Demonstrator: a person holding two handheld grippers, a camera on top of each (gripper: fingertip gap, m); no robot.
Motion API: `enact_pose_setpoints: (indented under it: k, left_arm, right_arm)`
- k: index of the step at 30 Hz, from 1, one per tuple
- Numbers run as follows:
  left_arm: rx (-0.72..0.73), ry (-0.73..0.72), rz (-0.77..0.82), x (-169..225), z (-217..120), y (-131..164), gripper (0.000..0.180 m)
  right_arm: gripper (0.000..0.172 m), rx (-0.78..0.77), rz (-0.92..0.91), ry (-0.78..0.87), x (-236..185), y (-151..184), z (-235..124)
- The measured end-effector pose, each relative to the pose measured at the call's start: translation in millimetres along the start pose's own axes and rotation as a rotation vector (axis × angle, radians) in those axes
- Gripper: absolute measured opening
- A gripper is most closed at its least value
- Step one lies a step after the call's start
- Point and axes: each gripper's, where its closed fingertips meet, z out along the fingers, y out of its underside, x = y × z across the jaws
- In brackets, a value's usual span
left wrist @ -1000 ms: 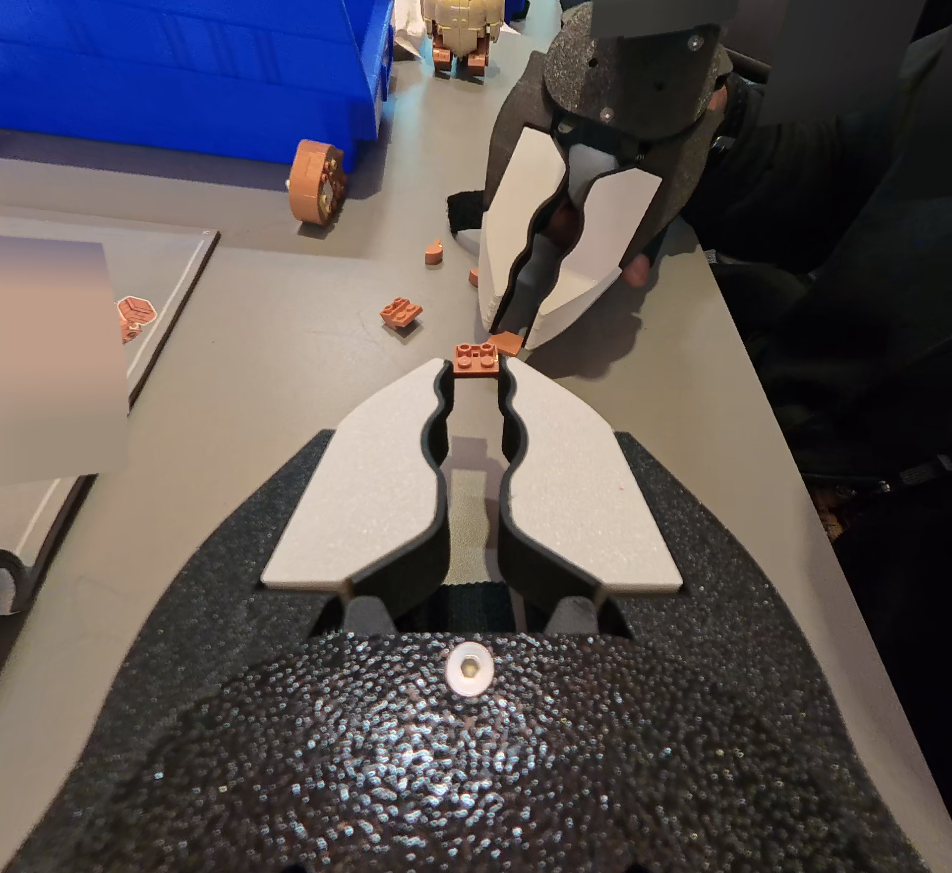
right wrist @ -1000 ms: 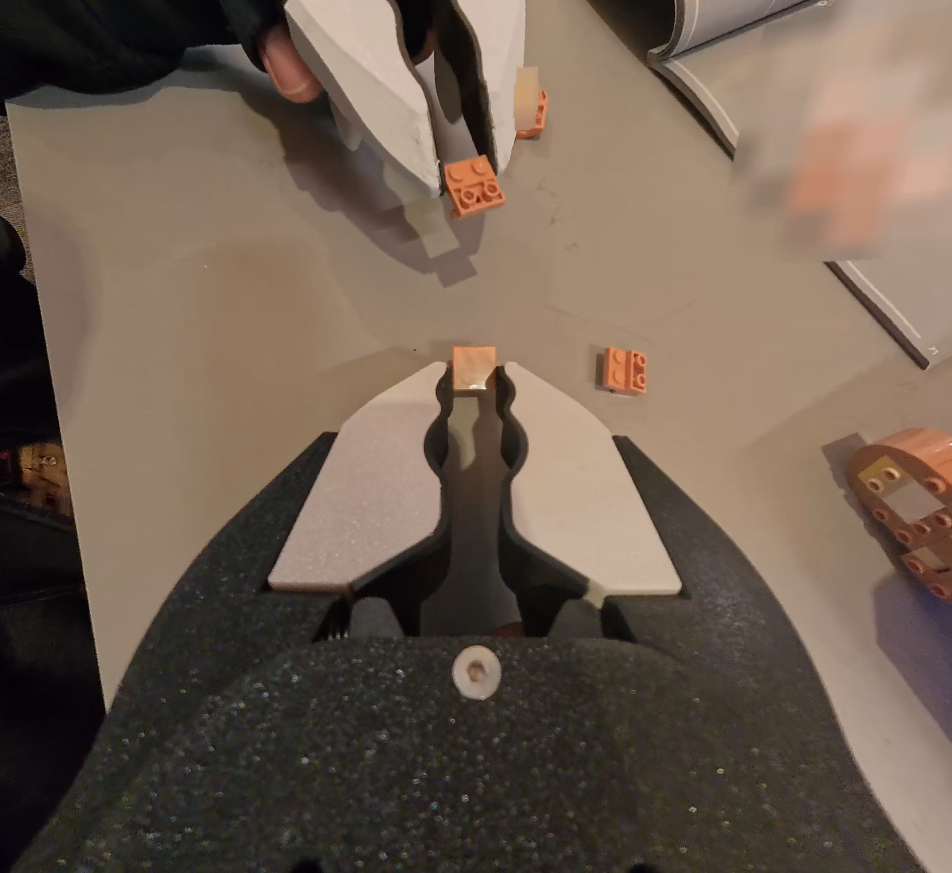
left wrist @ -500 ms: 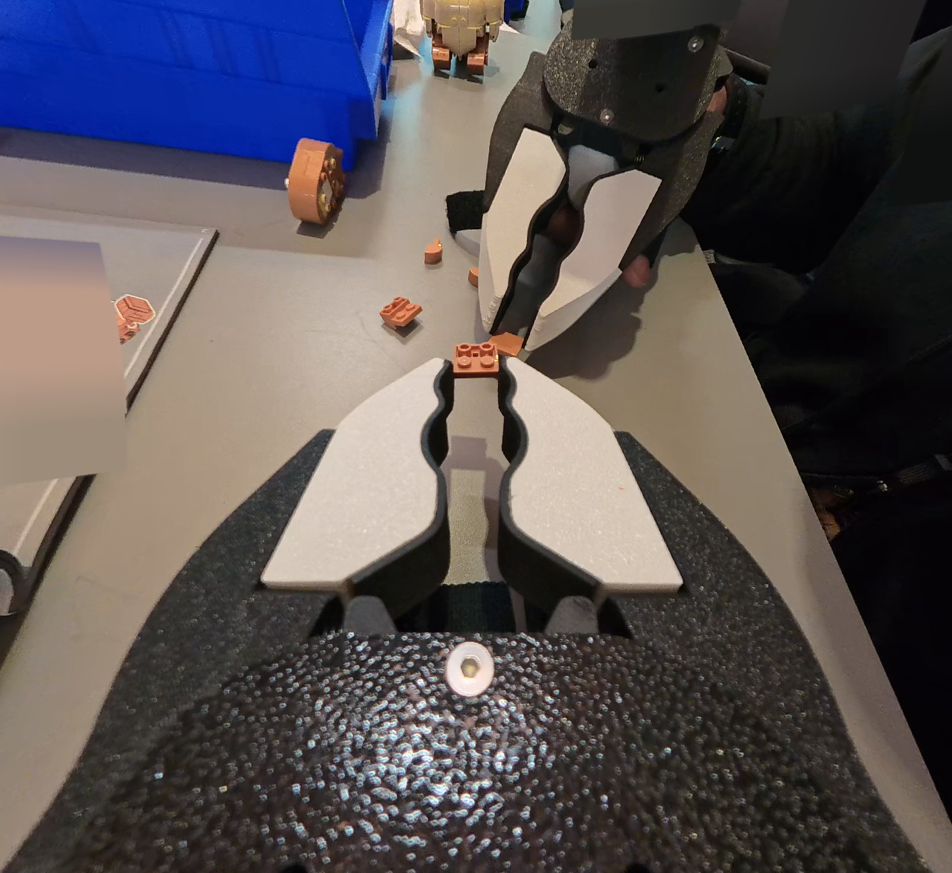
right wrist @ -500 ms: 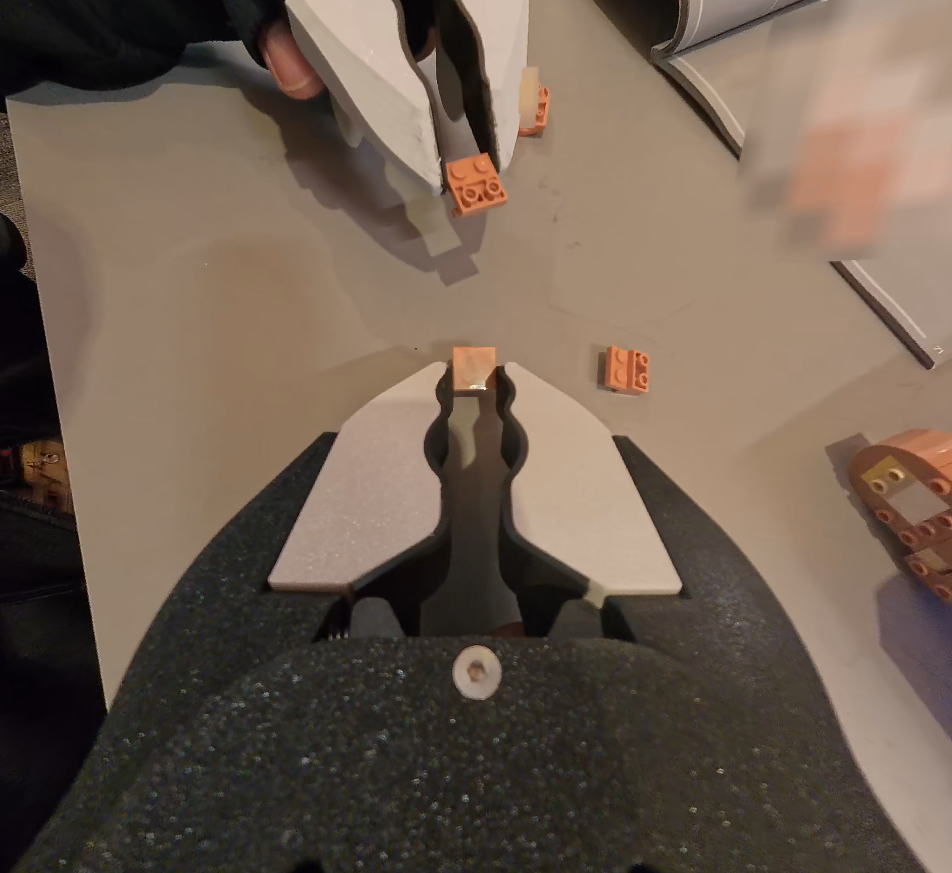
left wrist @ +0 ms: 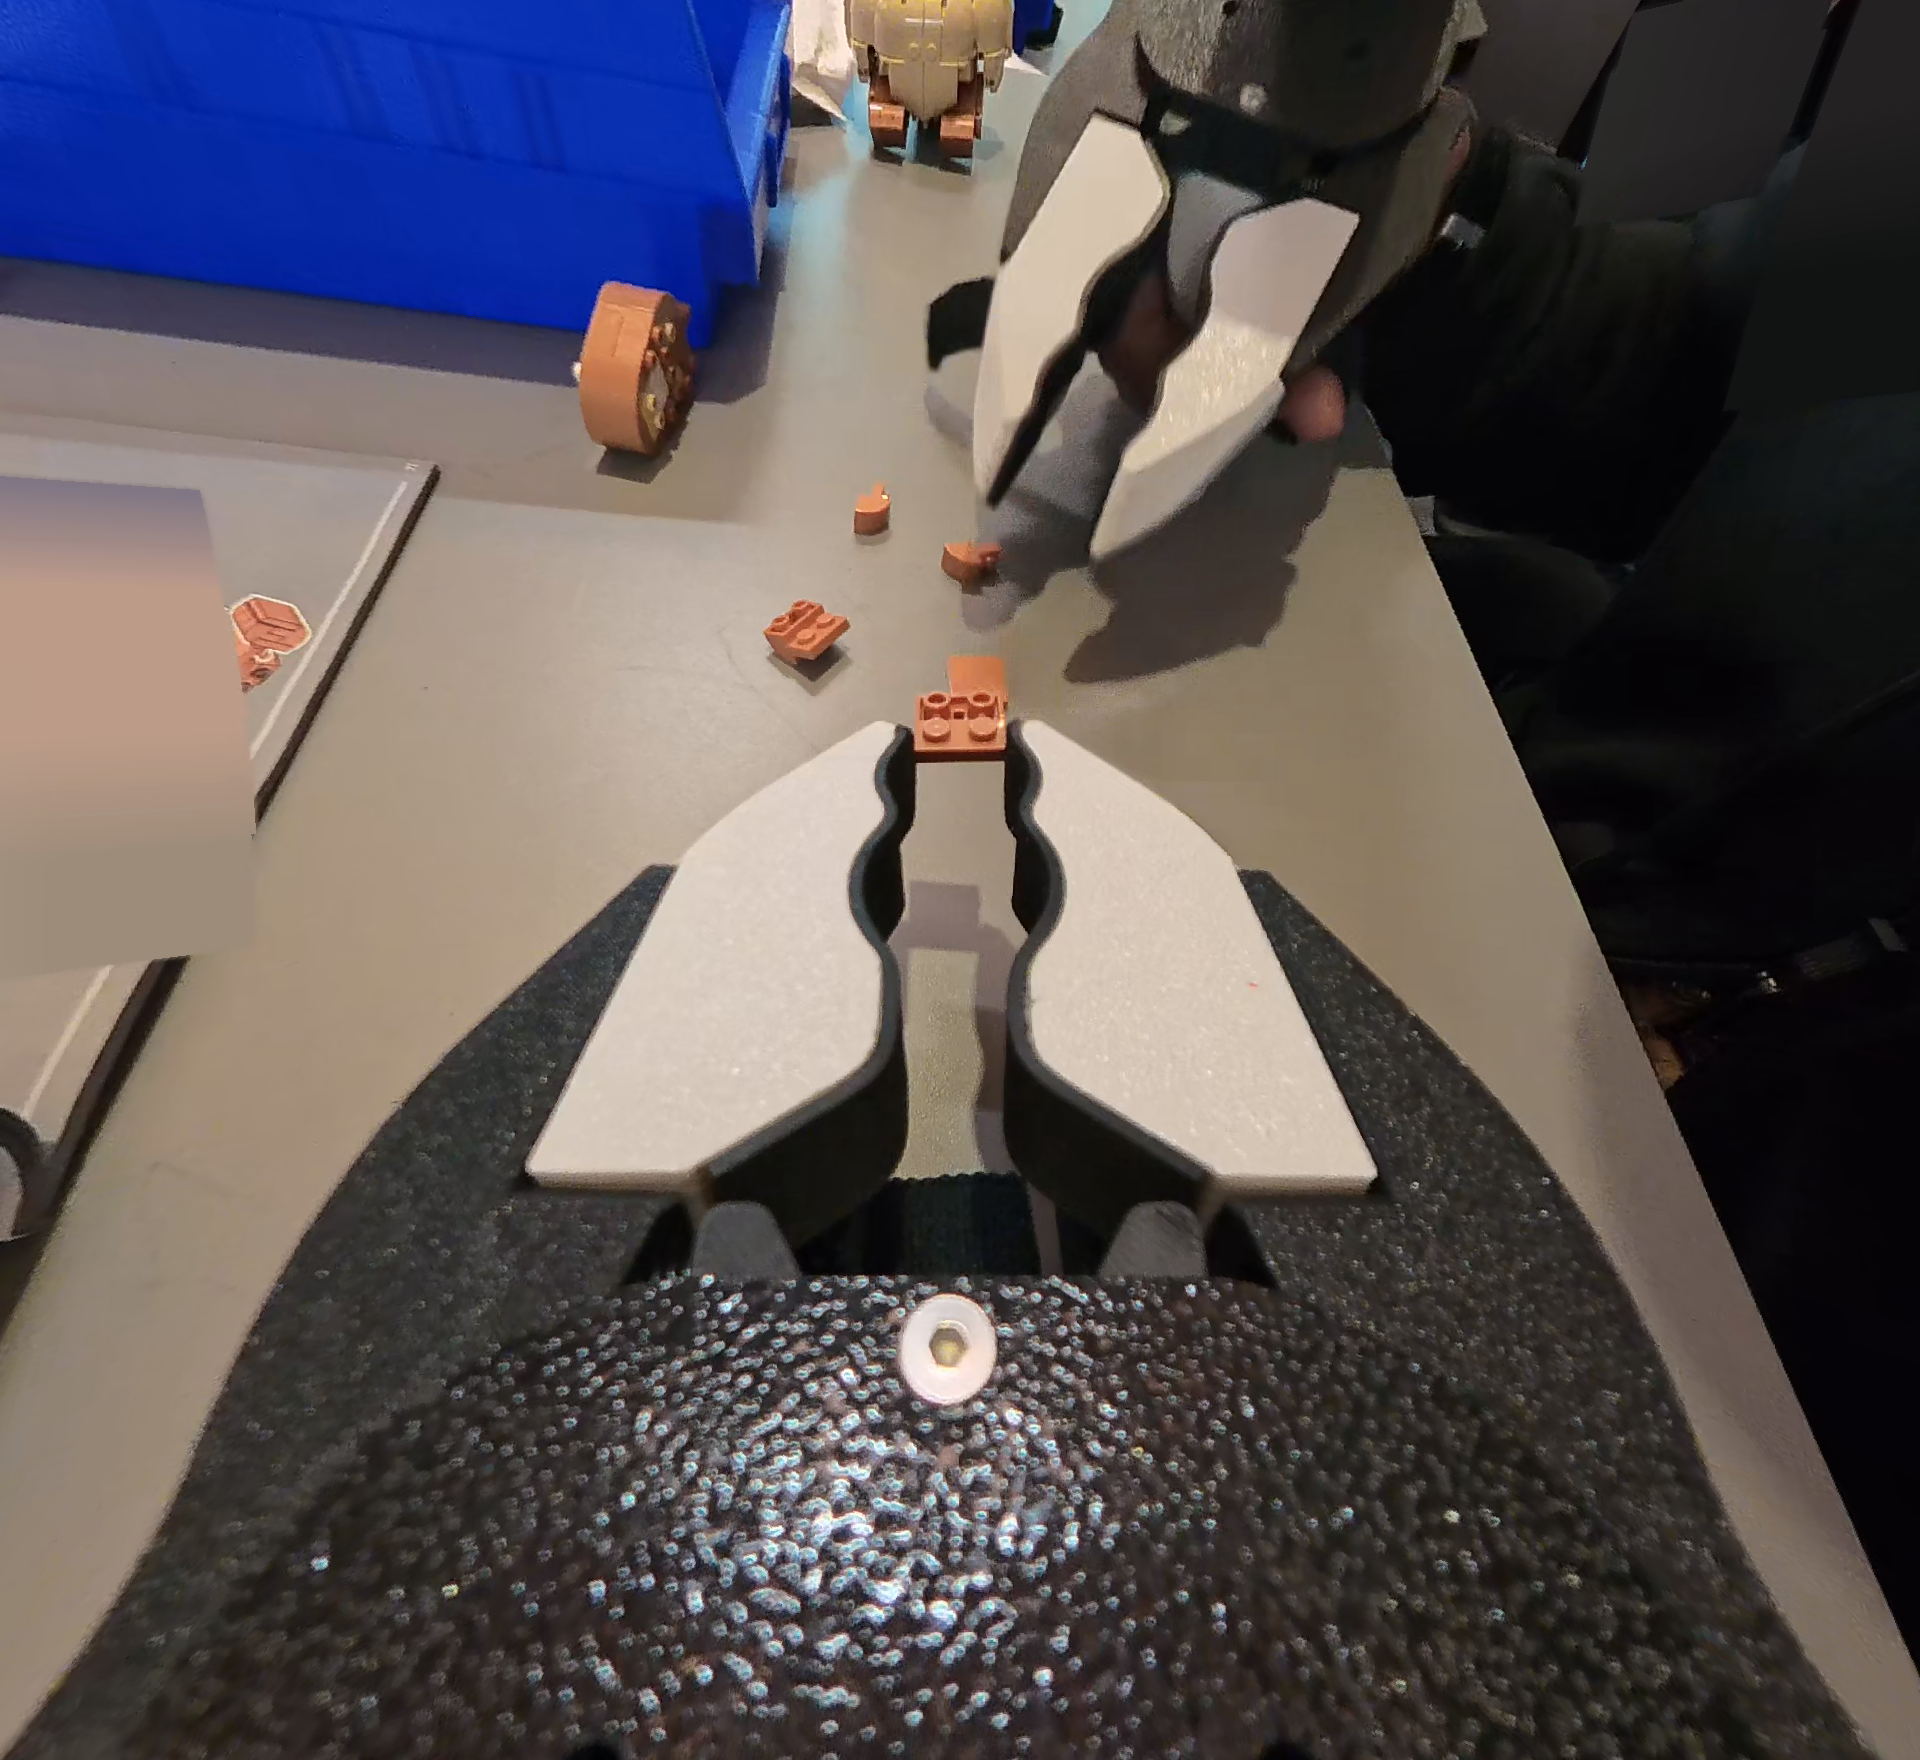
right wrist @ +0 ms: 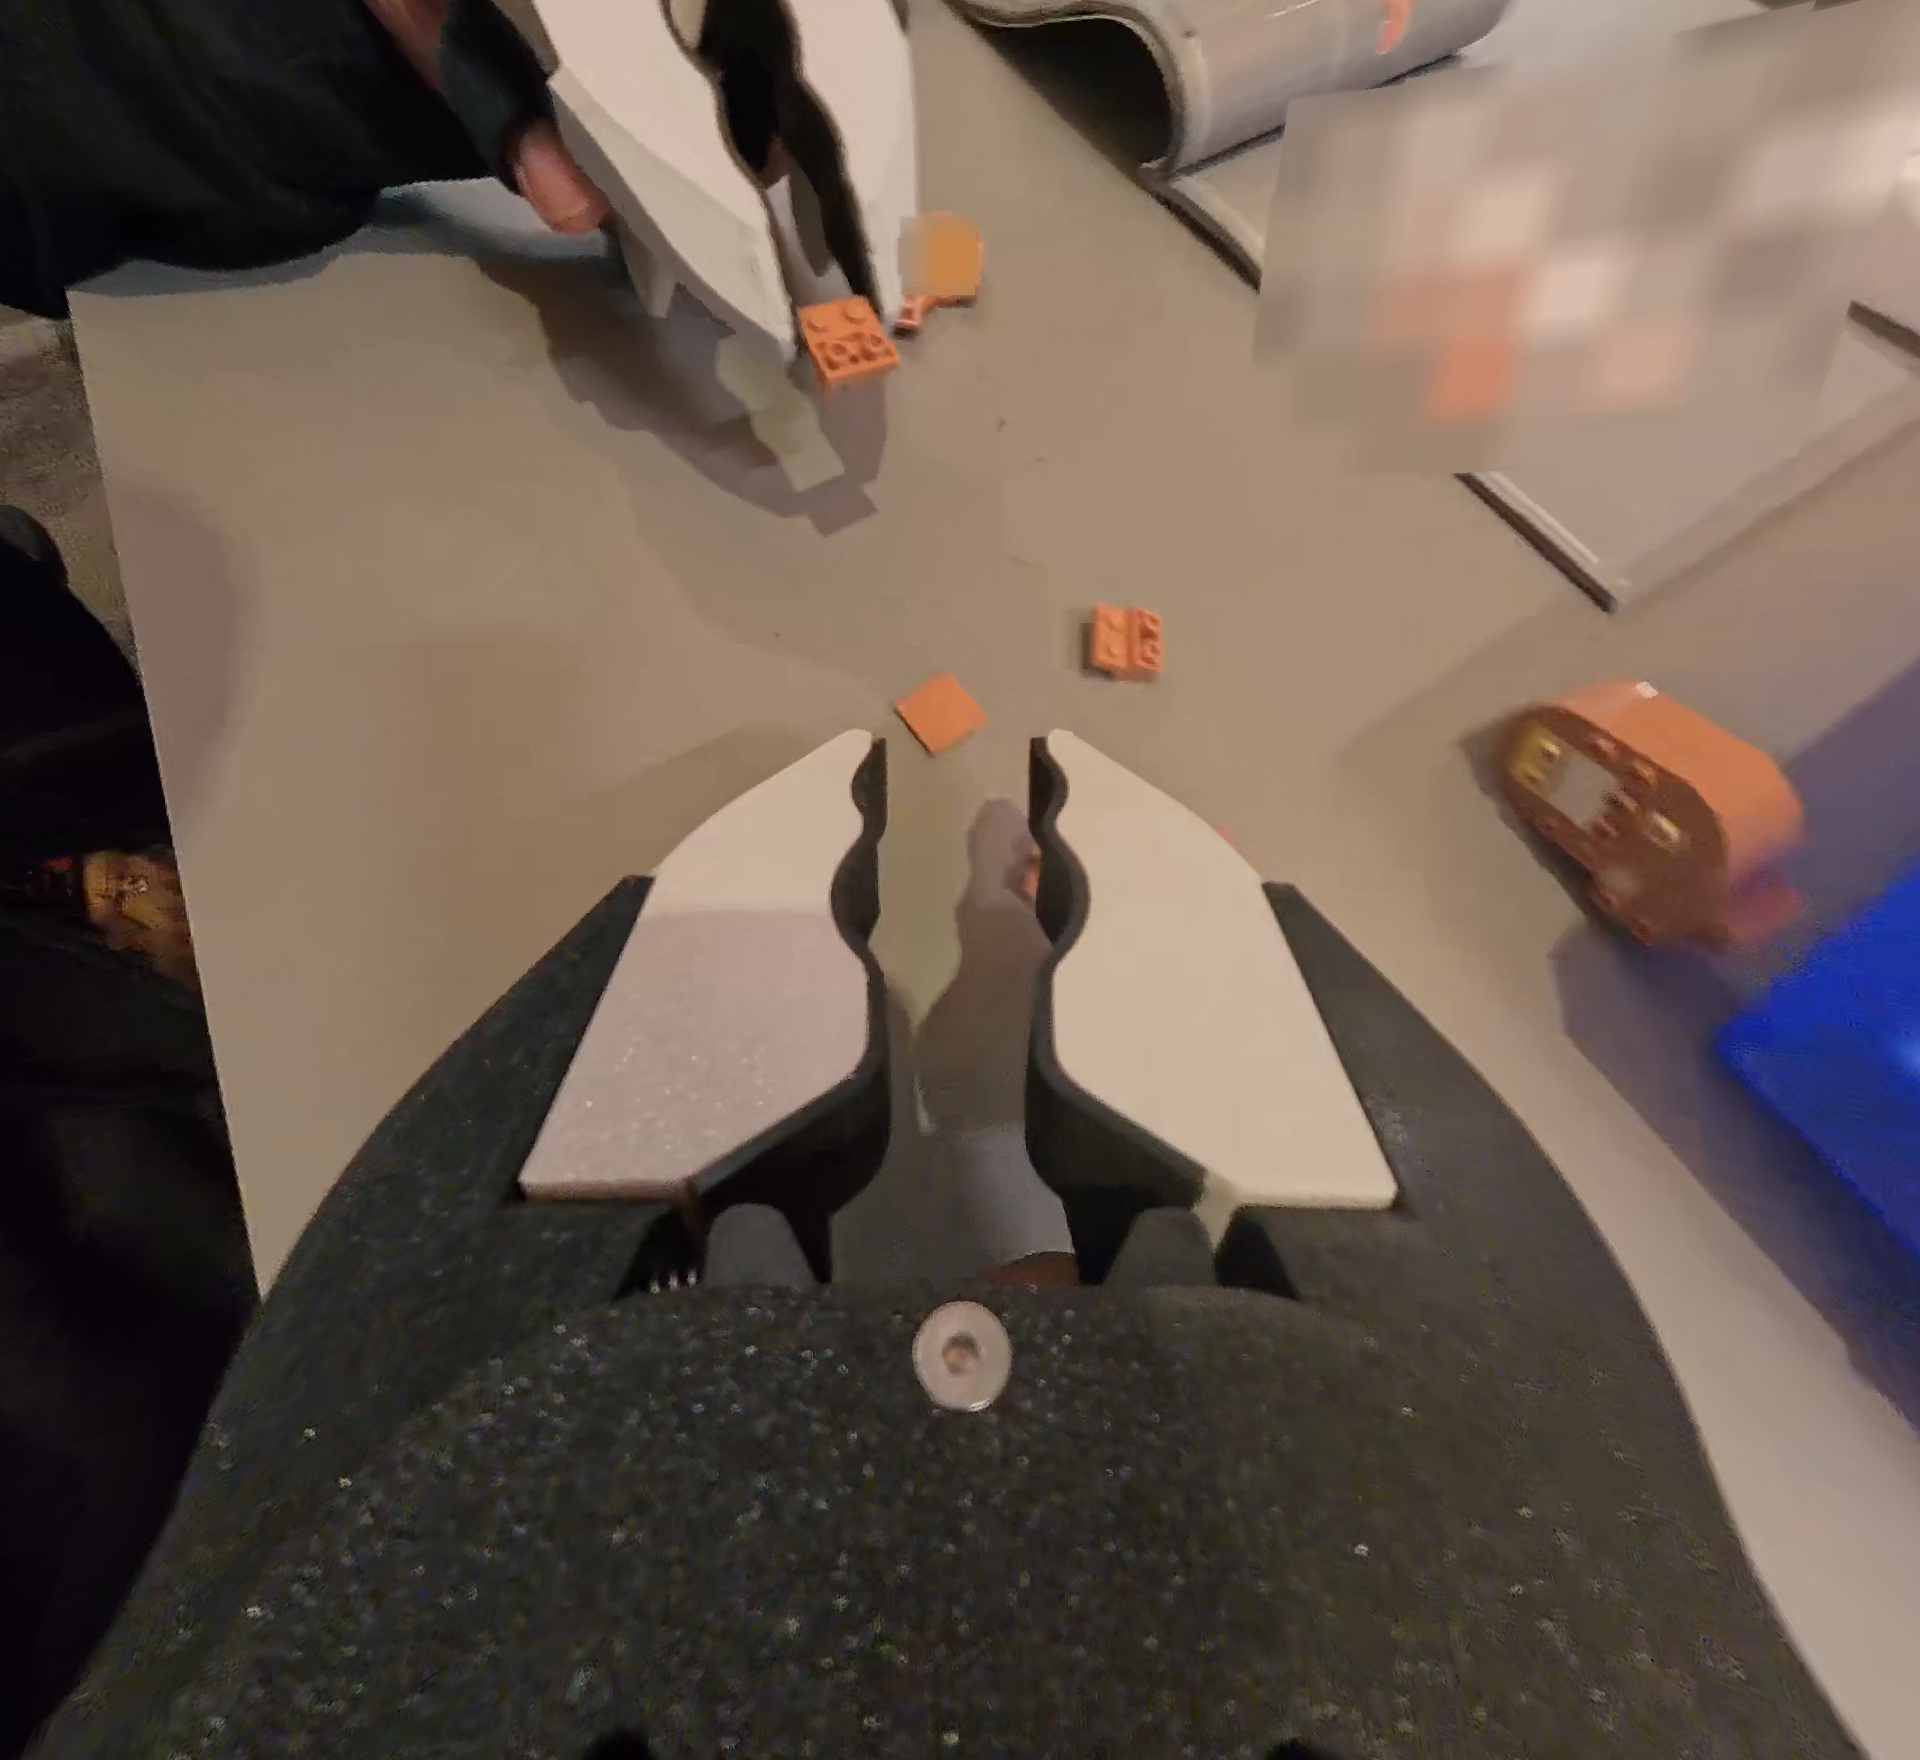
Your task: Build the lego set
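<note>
Left wrist view: left claw (left wrist: 961,742) grips studded brick (left wrist: 961,723).

The small studded plastic brick (left wrist: 961,726) pinched at the left gripper (left wrist: 961,744) is reddish-brown; the right gripper's (right wrist: 956,754) pale grey fingers (right wrist: 774,889) sit in speckled black housings. A flat orange-brown square tile (right wrist: 940,713) lies on the matte grey tabletop (left wrist: 520,671). Far left stand glossy blue plastic bins (left wrist: 364,100) (and a tan brick figure (left wrist: 928,27) with brown feet).
</note>
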Motion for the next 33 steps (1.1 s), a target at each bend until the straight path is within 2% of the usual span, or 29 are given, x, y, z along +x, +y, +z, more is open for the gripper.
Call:
enact_pose_setpoints:
  k: [4, 7, 12, 15, 20, 24, 33]
  left_arm:
    - [-0.007, 0.008, -0.003, 0, 2, 0, 0.016]
    - [-0.013, 0.005, -0.001, 0, 4, 0, 0.016]
    - [-0.022, -0.002, 0.001, 0, 7, 0, 0.016]
    - [-0.025, -0.006, 0.01, 0, 7, 1, 0.016]
    - [-0.015, 0.003, 0.003, 1, 6, 0, 0.016]
    - [-0.016, 0.007, 0.002, 1, 5, 0, 0.016]
    - [-0.021, 0.013, 0.003, 1, 4, 2, 0.016]
  right_arm:
    - [0.024, -0.02, 0.029, 0.061, 19, 10, -13]
    - [0.019, -0.043, 0.006, 0.082, 25, 4, -7]
    - [0.015, -0.163, -0.267, 0.077, 40, -8, 21]
    - [0.016, -0.195, -0.46, -0.033, 40, -15, 30]
    - [0.022, -0.306, -0.591, -0.155, 41, -6, 45]
    - [0.022, -0.361, -0.613, -0.164, 44, 0, 54]
    - [0.022, -0.352, -0.645, -0.172, 42, 0, 57]
